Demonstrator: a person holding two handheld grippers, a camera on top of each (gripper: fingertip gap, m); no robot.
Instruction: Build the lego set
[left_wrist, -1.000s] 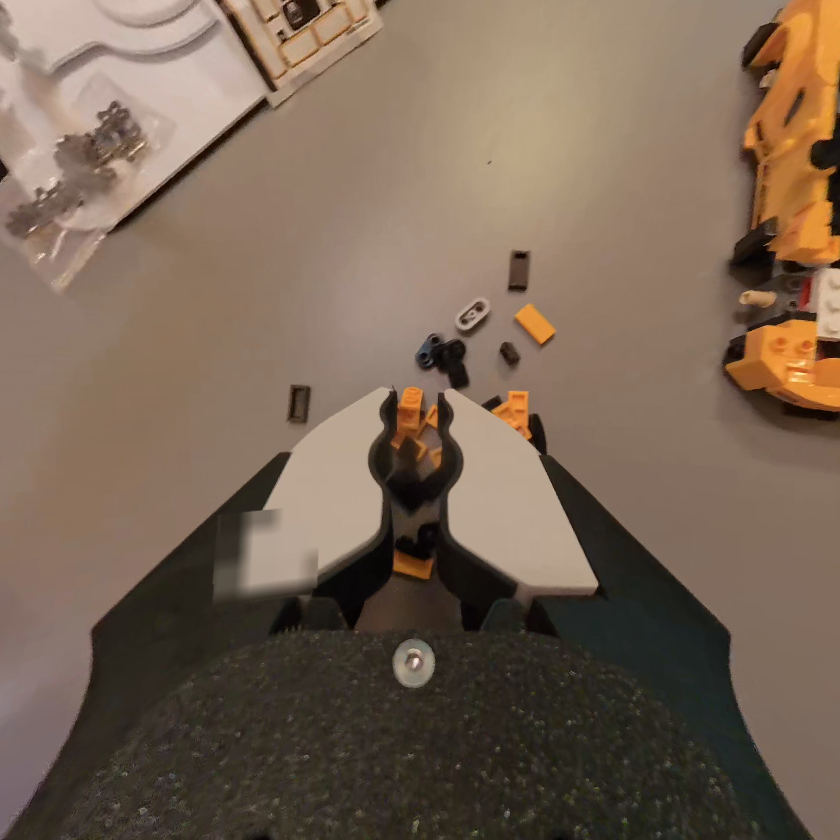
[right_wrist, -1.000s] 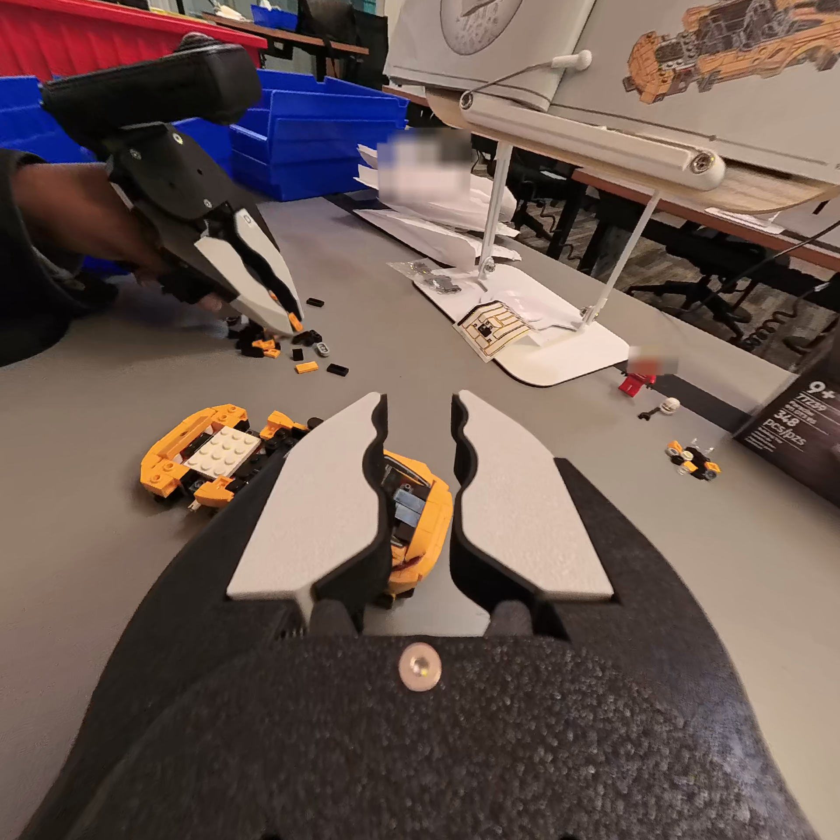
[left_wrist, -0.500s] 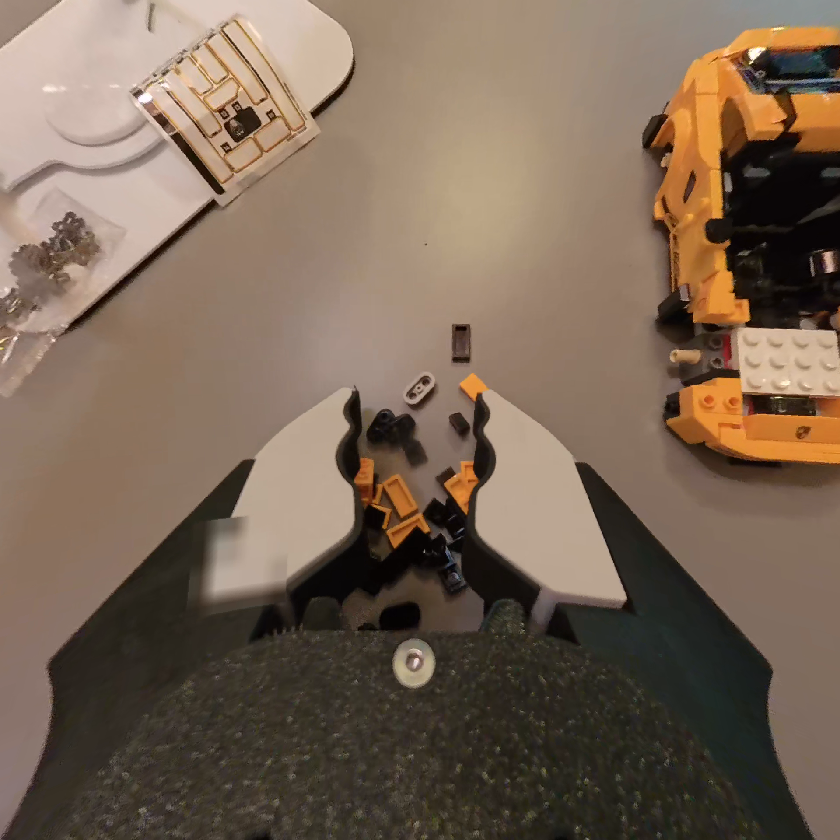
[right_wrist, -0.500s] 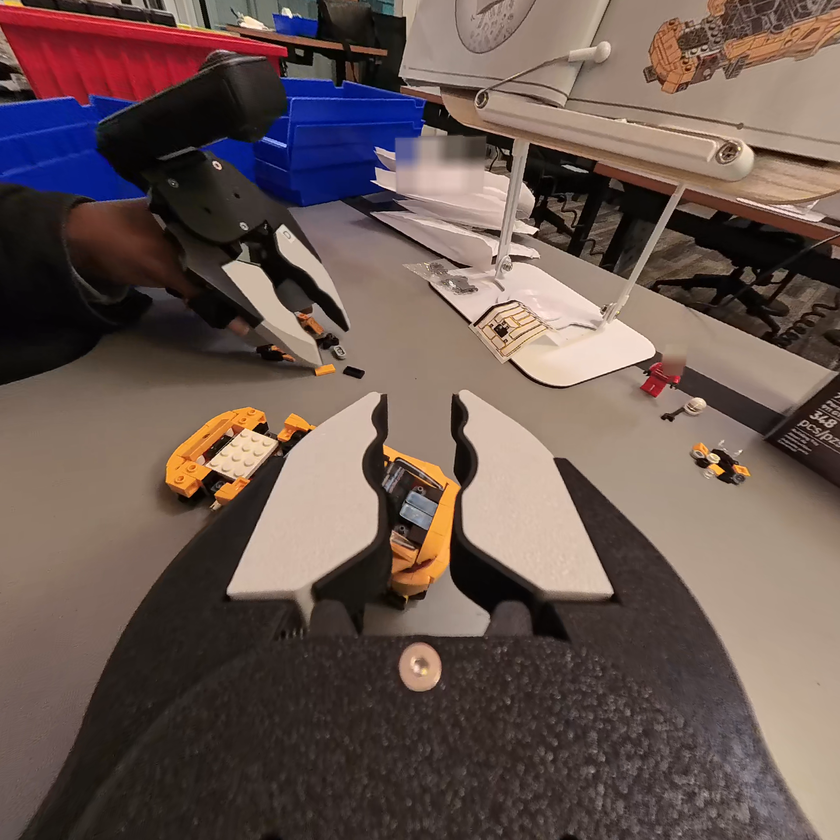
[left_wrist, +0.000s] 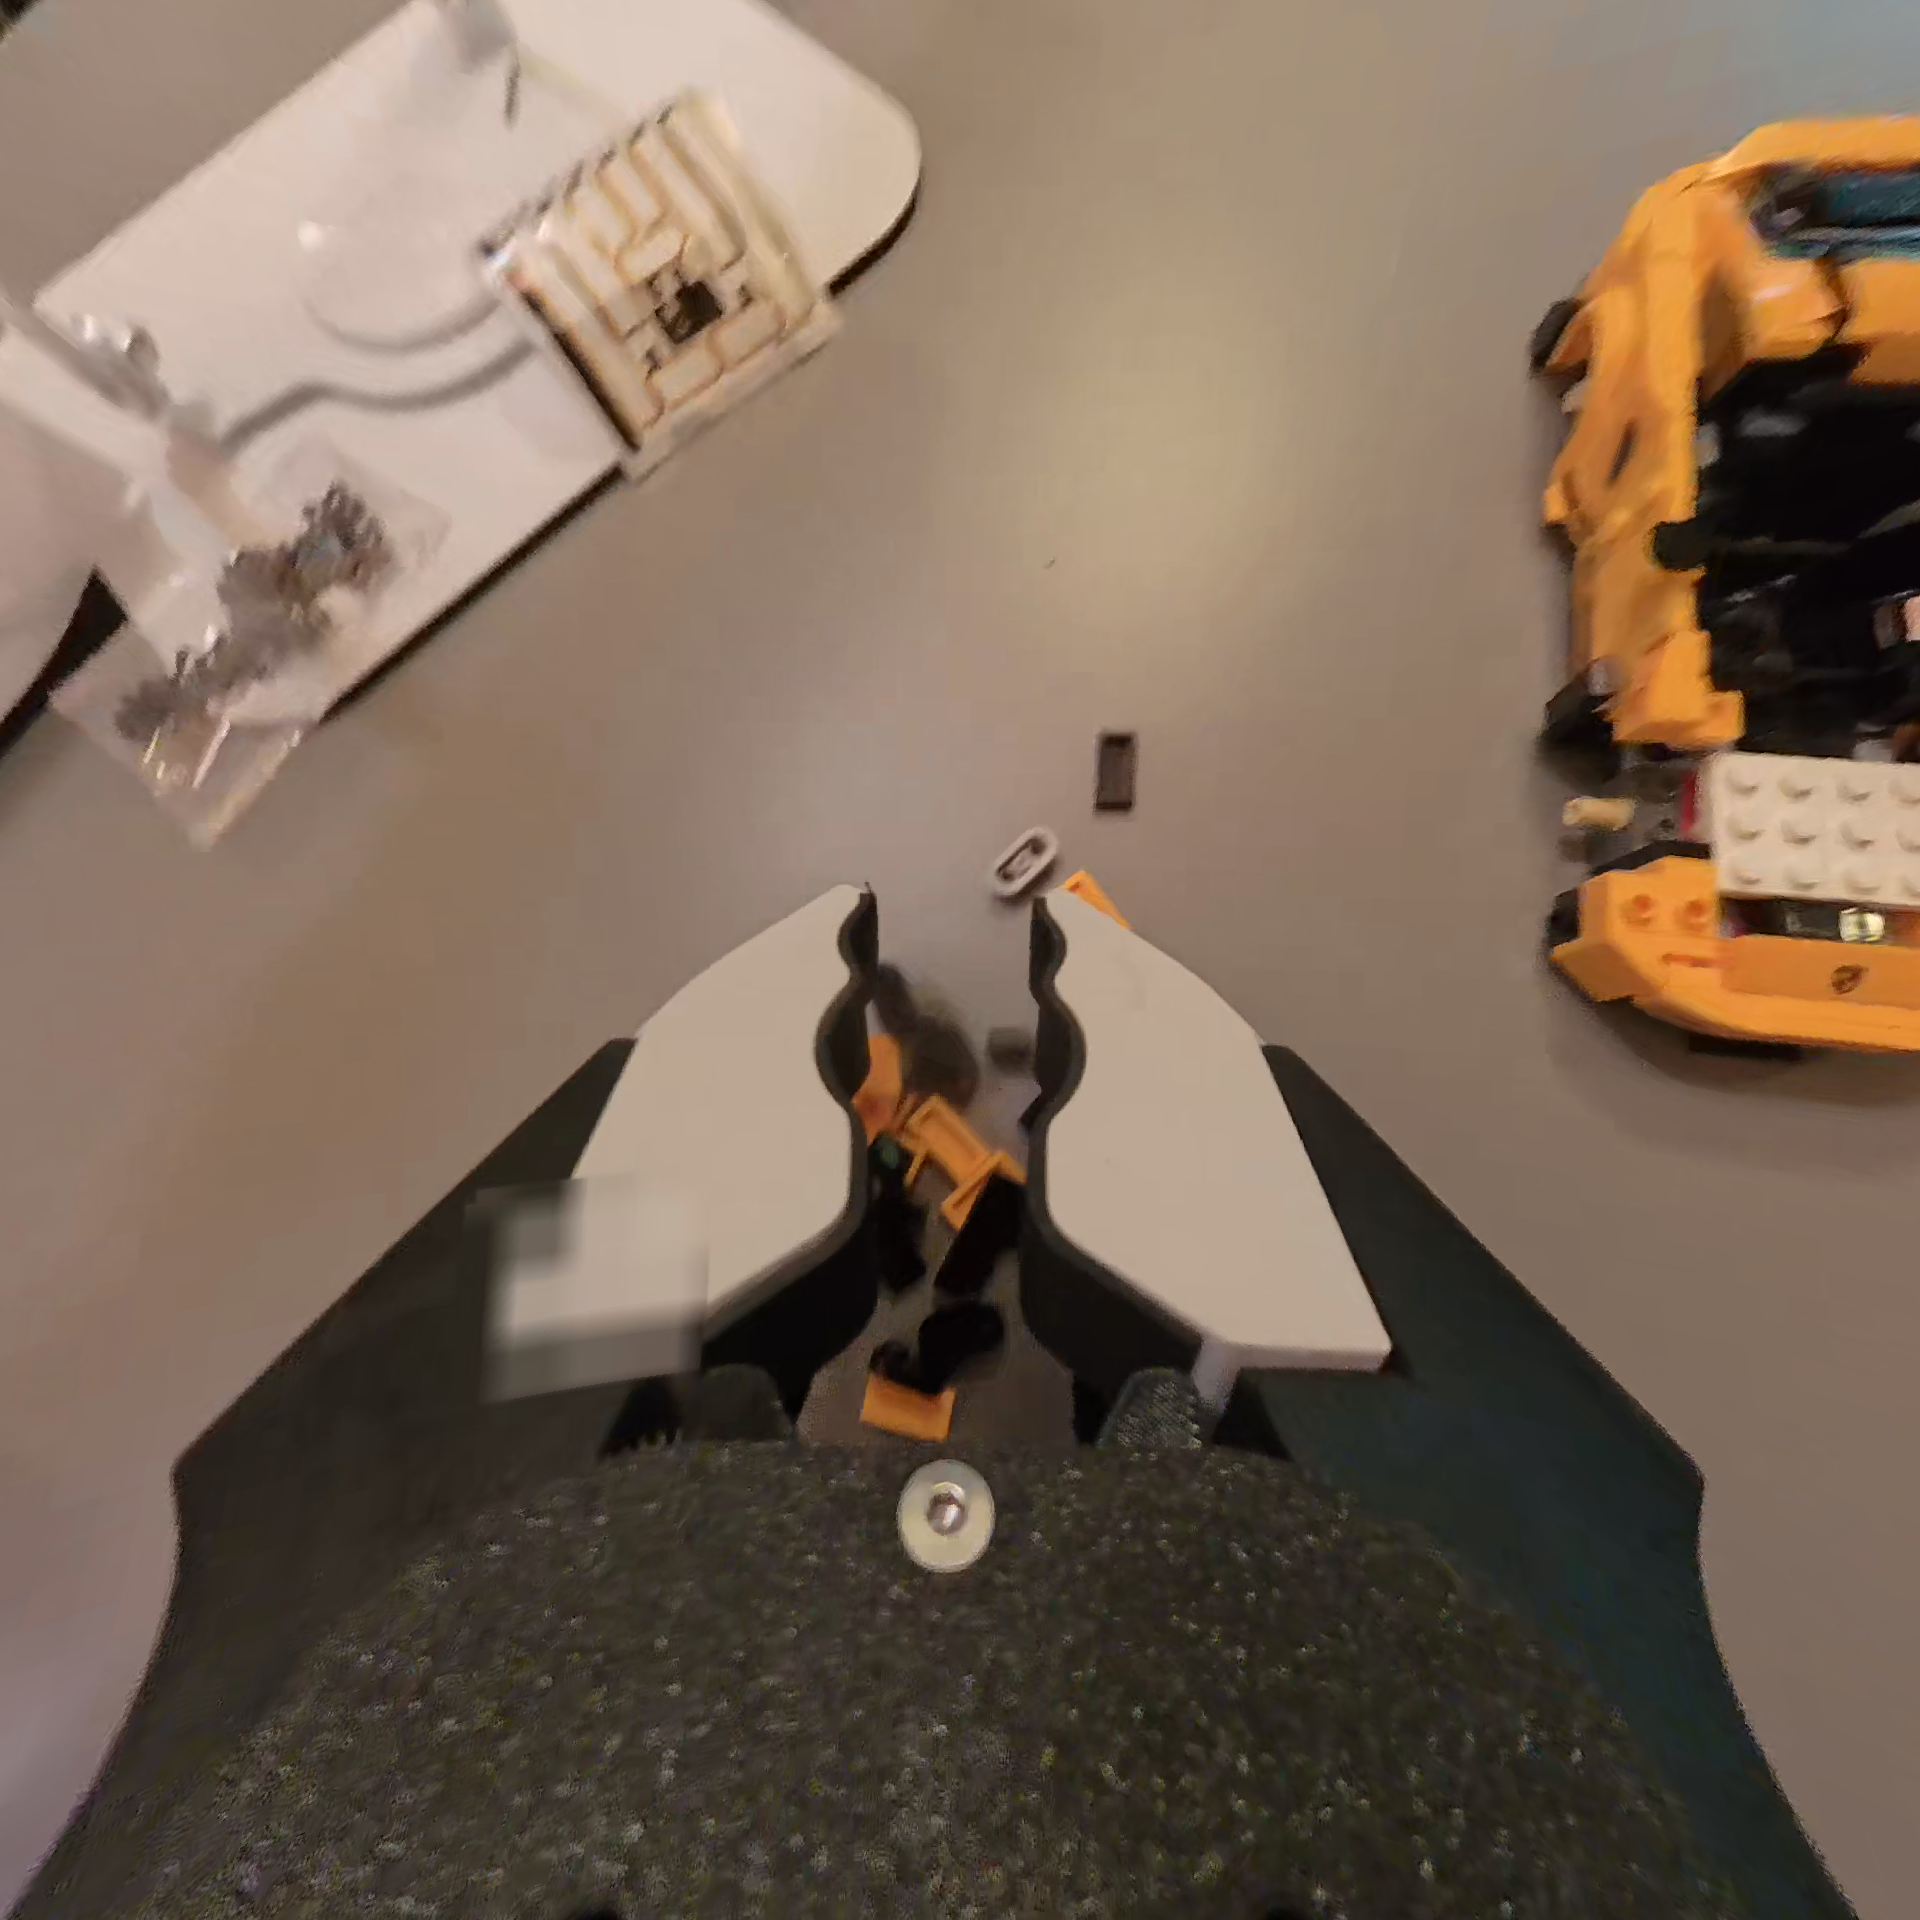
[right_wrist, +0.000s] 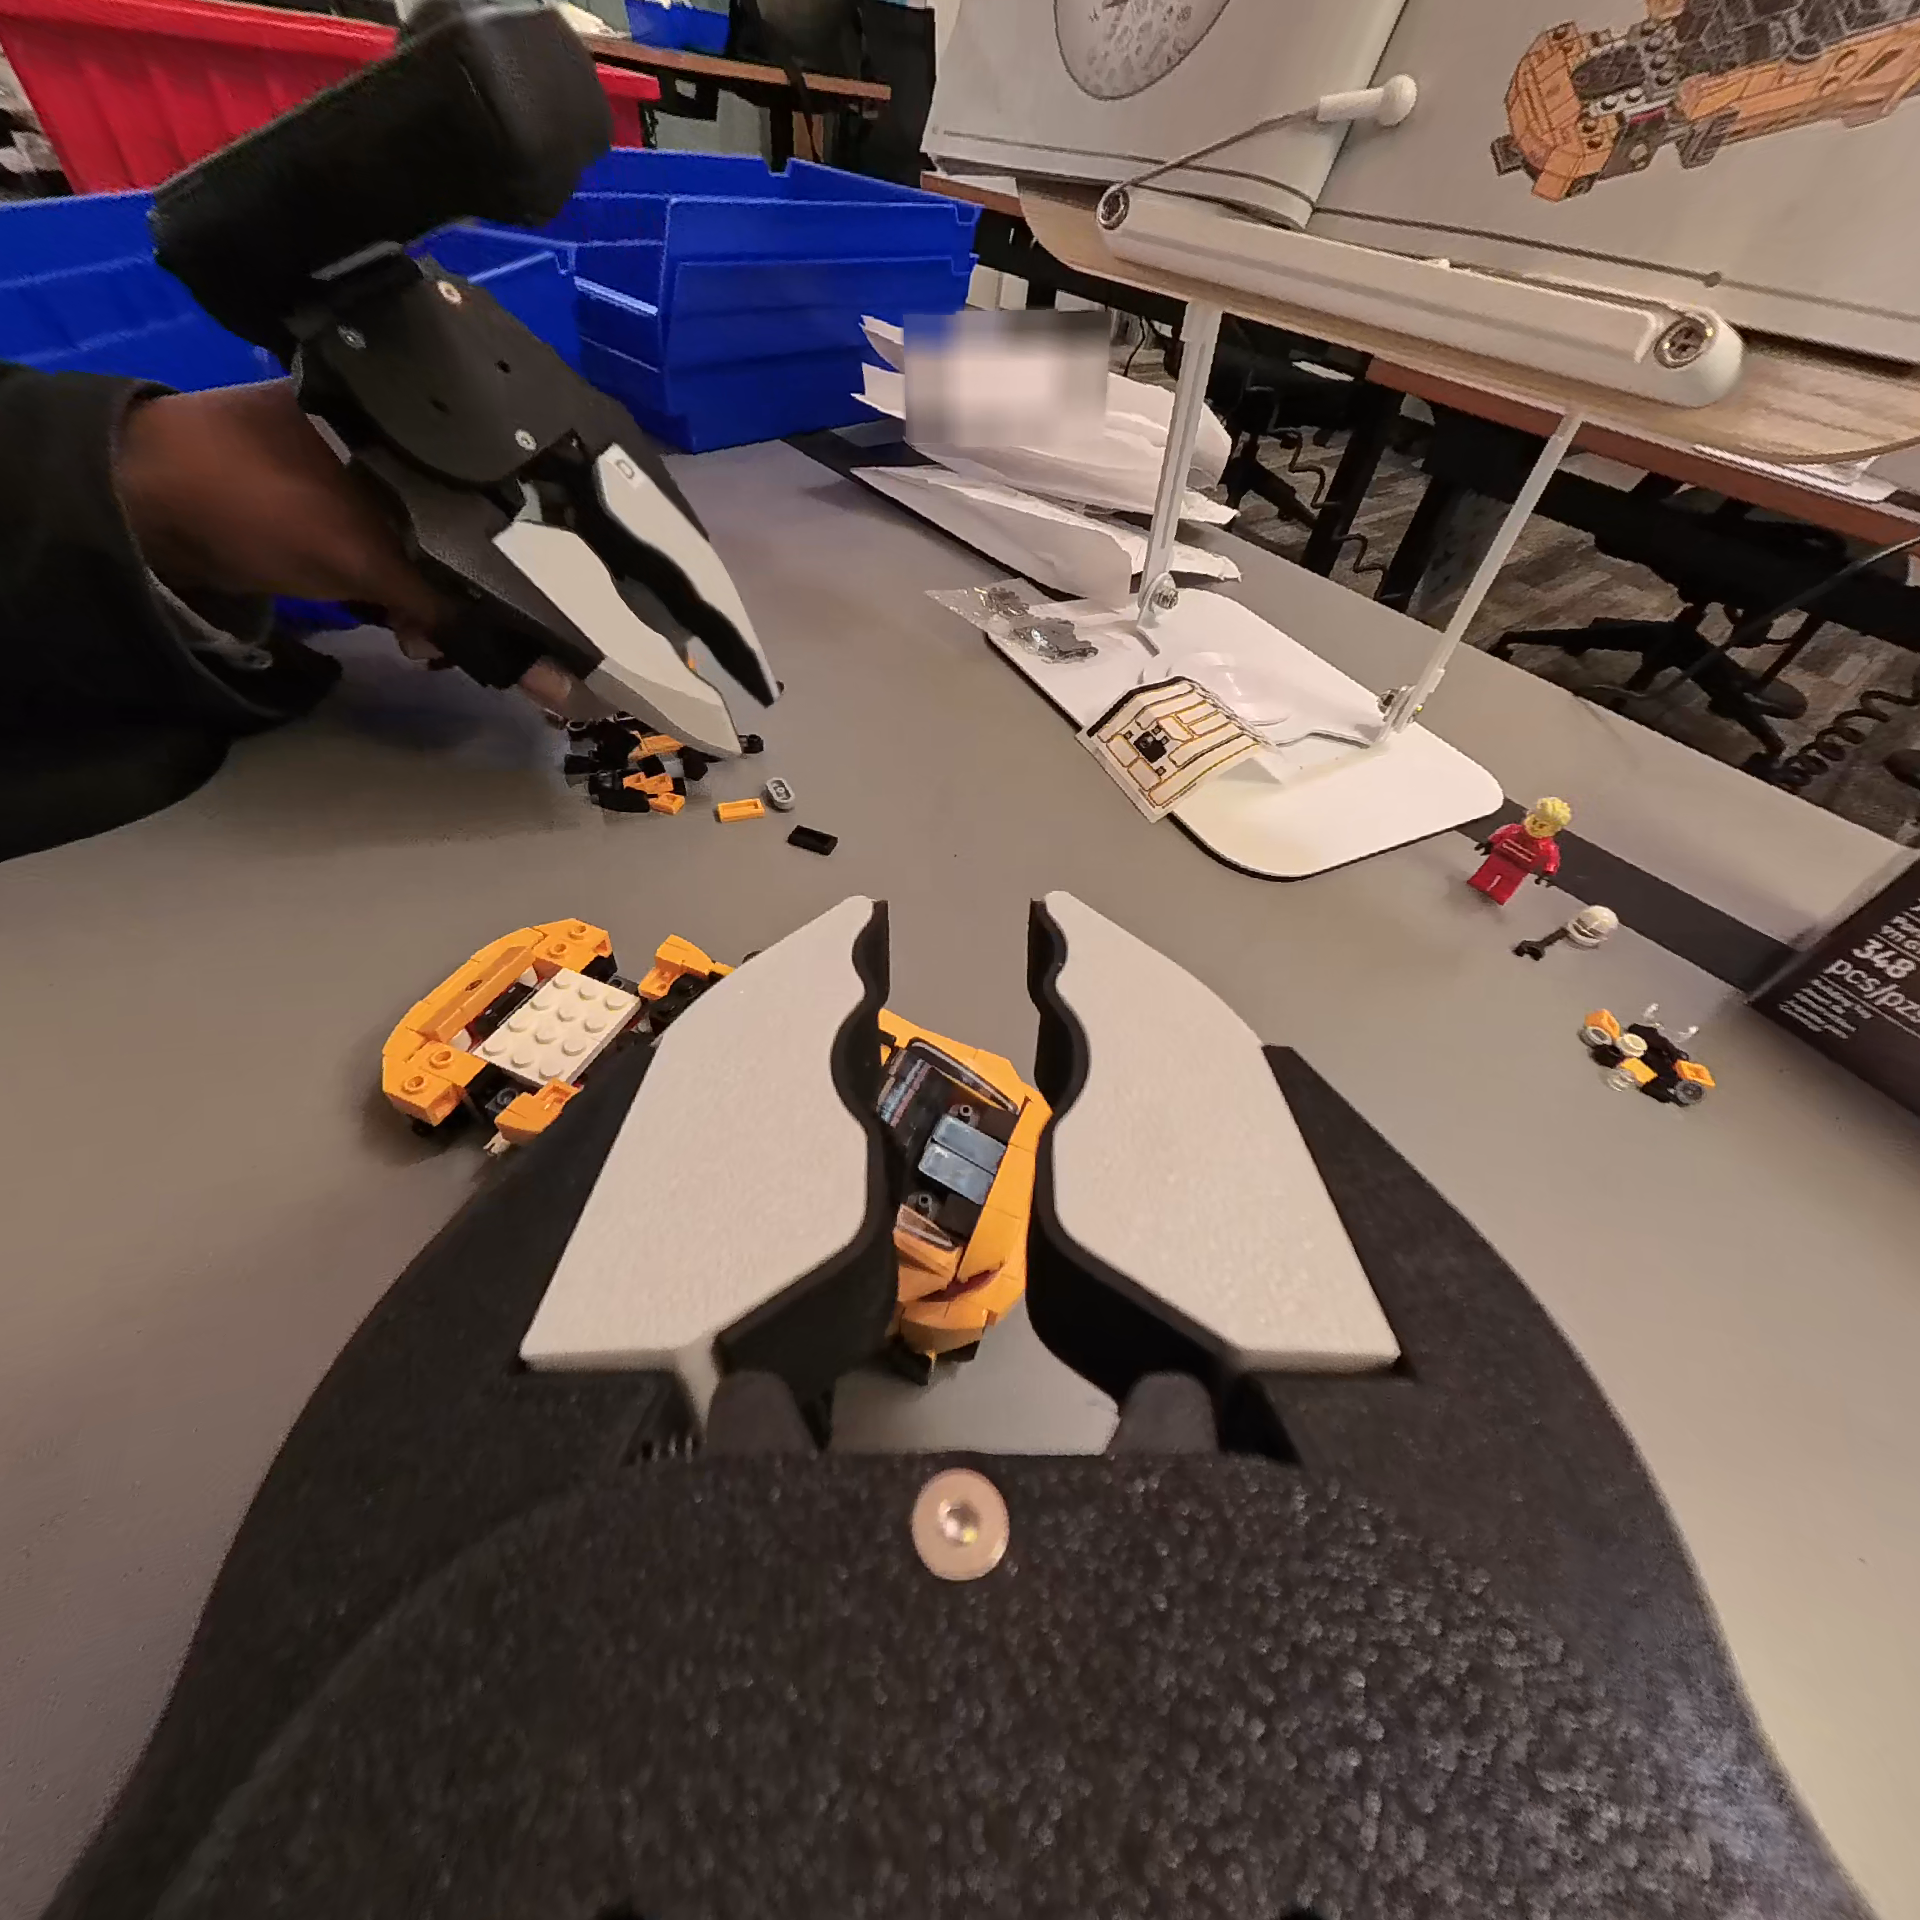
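Orange and black loose pieces (left_wrist: 925, 1143) sit under the left gripper (left_wrist: 951, 914), jaws parted – tiny, light, slippery; pinch flat sides. Right gripper (right_wrist: 956, 914) gapes empty over the car (right_wrist: 956, 1164).

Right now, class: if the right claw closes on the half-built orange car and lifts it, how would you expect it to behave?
The orange car is probably rigid but fragile: it is clipped bricks with open gaps, so a hard squeeze may pop pieces off. It likely feels light. With no wheels visible, it should slide rather than roll on the grey table.
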